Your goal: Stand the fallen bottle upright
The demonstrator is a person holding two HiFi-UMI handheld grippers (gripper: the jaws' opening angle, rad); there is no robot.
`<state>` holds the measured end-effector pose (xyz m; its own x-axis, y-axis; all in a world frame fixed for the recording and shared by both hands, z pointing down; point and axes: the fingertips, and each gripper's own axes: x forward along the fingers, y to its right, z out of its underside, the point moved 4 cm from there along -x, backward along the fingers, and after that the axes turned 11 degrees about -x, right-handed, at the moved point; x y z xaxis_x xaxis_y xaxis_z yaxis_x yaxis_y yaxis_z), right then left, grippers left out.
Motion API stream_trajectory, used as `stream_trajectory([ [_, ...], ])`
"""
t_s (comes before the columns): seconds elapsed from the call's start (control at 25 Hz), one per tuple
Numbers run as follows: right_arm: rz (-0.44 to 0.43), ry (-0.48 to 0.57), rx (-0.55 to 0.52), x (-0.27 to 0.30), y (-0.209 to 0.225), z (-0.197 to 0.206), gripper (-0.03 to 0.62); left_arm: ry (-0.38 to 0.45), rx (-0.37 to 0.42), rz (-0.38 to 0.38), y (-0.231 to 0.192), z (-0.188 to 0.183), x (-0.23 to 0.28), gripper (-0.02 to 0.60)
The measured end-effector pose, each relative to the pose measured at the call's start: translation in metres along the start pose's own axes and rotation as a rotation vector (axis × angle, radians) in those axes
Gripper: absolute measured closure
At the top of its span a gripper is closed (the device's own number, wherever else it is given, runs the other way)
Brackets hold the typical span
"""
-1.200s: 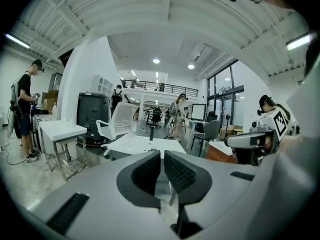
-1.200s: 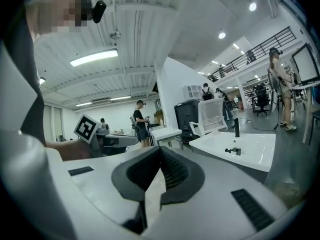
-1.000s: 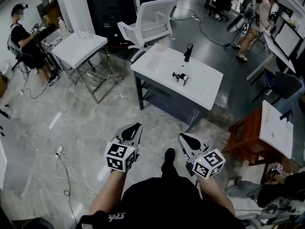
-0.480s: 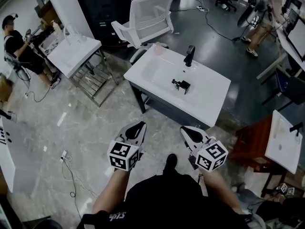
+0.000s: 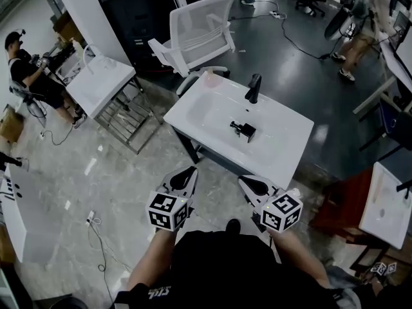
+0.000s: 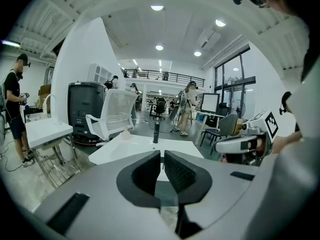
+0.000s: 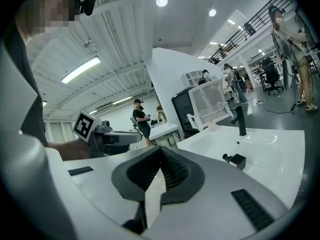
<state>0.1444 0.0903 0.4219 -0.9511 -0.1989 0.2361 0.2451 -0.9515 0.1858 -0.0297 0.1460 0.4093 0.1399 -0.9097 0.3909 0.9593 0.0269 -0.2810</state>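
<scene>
Bottle [image 5: 212,79]: untouched, well beyond both grippers.
Just changed: the person has walked closer, and the white table [image 5: 283,153] fills more of the head view than a second ago. Reaching comes next, I'd say.
Left gripper [image 5: 191,170]: jaws all but together, nothing between them.
Right gripper [image 5: 242,179]: tips meeting, empty.
Table's near edge: just ahead of both grippers.
Mid-table: small black fitting [image 5: 243,130], black upright spout [image 5: 253,87] behind it.
Bottle's place: seemingly the pale pinkish thing at the table's far left corner, near the white chair [image 5: 199,31]; too small to confirm.
</scene>
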Motion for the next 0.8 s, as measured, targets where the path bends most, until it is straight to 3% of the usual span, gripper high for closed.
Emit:
stream_trajectory([
  [0.4,0.005,-0.056,0.043,0.026,0.025,0.007,0.579,0.017,-0.005,-0.036,-0.045,-0.028,0.029,0.545],
  [0.6,0.055,-0.080,0.034,0.053,0.053,-0.001,0.579,-0.004,-0.037,0.018,-0.074,-0.031,0.076,0.545],
  [0.8,0.157,-0.082,0.078,0.096,0.105,-0.016,0.579,-0.028,-0.007,0.100,-0.108,-0.065,0.131,0.545],
])
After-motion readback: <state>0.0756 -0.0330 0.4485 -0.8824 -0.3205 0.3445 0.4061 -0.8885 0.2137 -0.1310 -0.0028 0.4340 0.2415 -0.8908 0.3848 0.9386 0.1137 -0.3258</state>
